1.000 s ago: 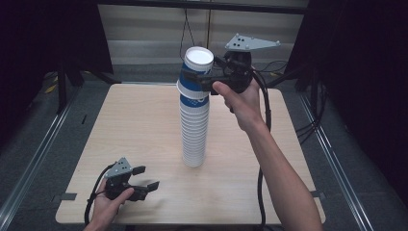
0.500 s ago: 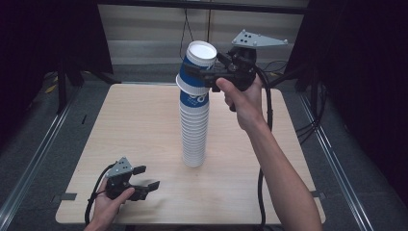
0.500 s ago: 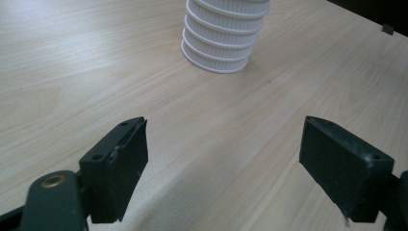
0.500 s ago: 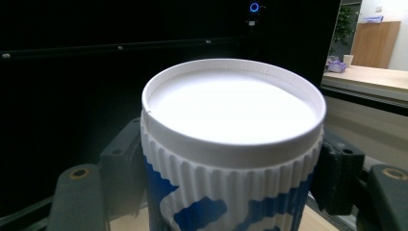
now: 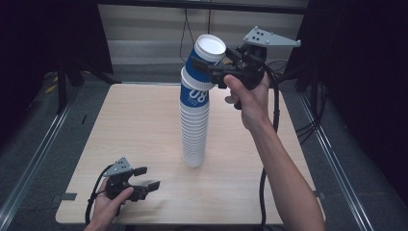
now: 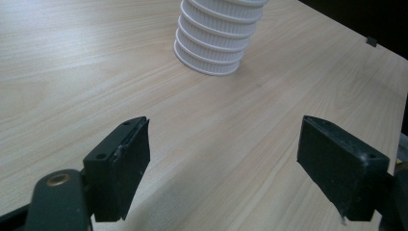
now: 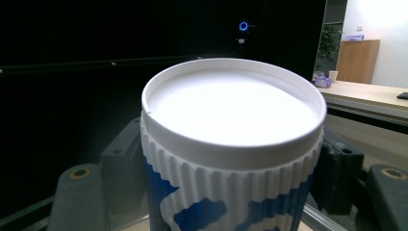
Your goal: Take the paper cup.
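The top cup (image 5: 208, 54), inverted, blue and white with a ribbed wall, is clamped between the pads of the right gripper (image 5: 204, 67) and is held tilted above the stack of cups (image 5: 194, 126); its flat white base is seen just ahead of the jaws in the right gripper view (image 7: 235, 108); "08" is read in white on the blue cup (image 5: 195, 93) just below the jaws; no other writing can be made out; the left gripper (image 5: 143, 178) is rested on the table (image 5: 130, 125), jaws spread wide with nothing between them; the stack's ribbed foot (image 6: 211, 45) is seen well ahead of them.
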{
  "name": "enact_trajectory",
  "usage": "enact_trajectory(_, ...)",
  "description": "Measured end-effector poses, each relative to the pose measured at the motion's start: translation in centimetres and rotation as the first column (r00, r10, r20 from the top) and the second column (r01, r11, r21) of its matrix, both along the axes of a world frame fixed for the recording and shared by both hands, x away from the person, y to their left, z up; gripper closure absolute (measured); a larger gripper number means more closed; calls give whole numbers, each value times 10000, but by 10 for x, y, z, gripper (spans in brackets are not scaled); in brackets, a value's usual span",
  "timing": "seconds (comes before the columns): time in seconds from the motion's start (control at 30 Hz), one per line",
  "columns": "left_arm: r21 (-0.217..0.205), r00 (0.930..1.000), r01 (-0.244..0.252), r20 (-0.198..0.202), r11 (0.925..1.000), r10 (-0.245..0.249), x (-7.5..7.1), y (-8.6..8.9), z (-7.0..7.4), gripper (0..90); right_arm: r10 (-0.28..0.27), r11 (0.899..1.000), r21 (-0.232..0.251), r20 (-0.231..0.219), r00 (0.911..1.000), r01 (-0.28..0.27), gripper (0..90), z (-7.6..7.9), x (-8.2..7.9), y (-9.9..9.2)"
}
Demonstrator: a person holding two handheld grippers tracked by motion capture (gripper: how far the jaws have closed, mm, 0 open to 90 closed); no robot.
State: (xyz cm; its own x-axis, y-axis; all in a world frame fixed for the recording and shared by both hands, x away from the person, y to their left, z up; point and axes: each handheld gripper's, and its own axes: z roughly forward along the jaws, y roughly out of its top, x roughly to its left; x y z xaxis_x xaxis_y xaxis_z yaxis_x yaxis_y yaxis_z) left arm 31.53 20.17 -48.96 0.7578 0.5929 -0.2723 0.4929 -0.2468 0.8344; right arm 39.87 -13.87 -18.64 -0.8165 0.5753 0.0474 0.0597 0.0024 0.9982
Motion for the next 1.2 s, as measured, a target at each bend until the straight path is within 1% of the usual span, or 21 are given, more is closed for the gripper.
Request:
enact_trajectory(0.23, -51, 10000, -63, 14, 10000, 63, 1, 1, 0, 190, -171, 9999, -17, 104, 9998, 172, 275, 1, -4, -7)
enact_trajectory(0.27, -84, 10000, -17, 60, 10000, 17, 1, 0, 1, 190, -208, 9998, -21, 114, 9997, 208, 276, 1, -5, -9)
enact_trajectory(0.33, -5, 9997, 67, 250, 10000, -67, 0, -1, 4, 189, -222, 9997, -67, 118, 9997, 223, 277, 1, -8, -13)
enact_trajectory(0.4, -48, 9991, 170, 382, 9998, -168, -1, -3, 6, 189, -318, 9995, 24, 172, 9993, 317, 277, 1, -12, -20)
enact_trajectory(0.43, 8, 9989, 191, 425, 9998, -191, -1, -4, 7, 189, -353, 9994, 24, 199, 9992, 353, 278, 2, -13, -21)
enact_trajectory(0.47, -27, 9987, 249, 451, 9997, -247, -2, -5, 10, 189, -374, 9993, 21, 201, 9991, 374, 278, 2, -15, -23)
enact_trajectory(0.5, -27, 9987, 249, 451, 9997, -247, -2, -5, 10, 189, -370, 9993, 12, 210, 9991, 370, 278, 2, -16, -25)
enact_trajectory(0.57, -178, 9984, 238, 512, 9996, -228, -2, -7, 15, 188, -444, 9990, -65, 211, 9988, 446, 278, 2, -18, -30)
enact_trajectory(0.6, -178, 9984, 238, 512, 9996, -228, -2, -7, 15, 188, -444, 9990, -65, 211, 9988, 446, 278, 2, -18, -30)
enact_trajectory(0.67, -237, 9985, 303, 465, 9993, -292, 0, -9, 18, 188, -571, 9983, -91, 164, 9982, 572, 279, 0, -23, -35)
enact_trajectory(0.7, -174, 9984, 287, 491, 9994, -278, 0, -10, 19, 188, -525, 9985, -166, 161, 9985, 528, 280, -4, -27, -40)
enact_trajectory(0.8, -95, 9984, 322, 460, 9994, -317, 3, -13, 23, 188, -614, 9981, -97, 171, 9980, 616, 281, -8, -34, -48)
enact_trajectory(0.87, -229, 9984, 365, 452, 9991, -354, 6, -17, 26, 187, -697, 9975, -100, 207, 9974, 699, 281, -8, -36, -51)
enact_trajectory(0.9, -282, 9983, 375, 465, 9989, -362, 7, -20, 28, 183, -821, 9966, -93, 230, 9964, 823, 282, -8, -40, -58)
enact_trajectory(0.93, -224, 9975, 437, 557, 9988, -424, 10, -25, 30, 183, -855, 9963, -47, 235, 9961, 857, 282, -8, -41, -61)
enact_trajectory(0.97, -224, 9975, 437, 557, 9988, -424, 10, -25, 30, 183, -855, 9963, -47, 235, 9961, 857, 282, -8, -41, -61)
enact_trajectory(1.03, -276, 9971, 566, 531, 9980, -551, 12, -34, 35, 182, -921, 9956, -131, 236, 9955, 925, 283, -9, -47, -68)
enact_trajectory(1.1, -312, 9965, 657, 540, 9973, -640, 13, -37, 37, 181, -963, 9950, -260, 207, 9951, 969, 282, -13, -51, -72)
enact_trajectory(1.13, -409, 9963, 700, 537, 9967, -678, 13, -40, 40, 181, -963, 9950, -260, 207, 9951, 969, 282, -13, -51, -72)
enact_trajectory(1.17, -483, 9951, 753, 682, 9960, -719, 14, -43, 44, 172, -980, 9948, -268, 180, 9950, 984, 283, -15, -52, -74)
enact_trajectory(1.2, -523, 9943, 769, 774, 9957, -728, 15, -45, 47, 159, -972, 9950, -213, -11, 9953, 972, 283, -24, -56, -79)
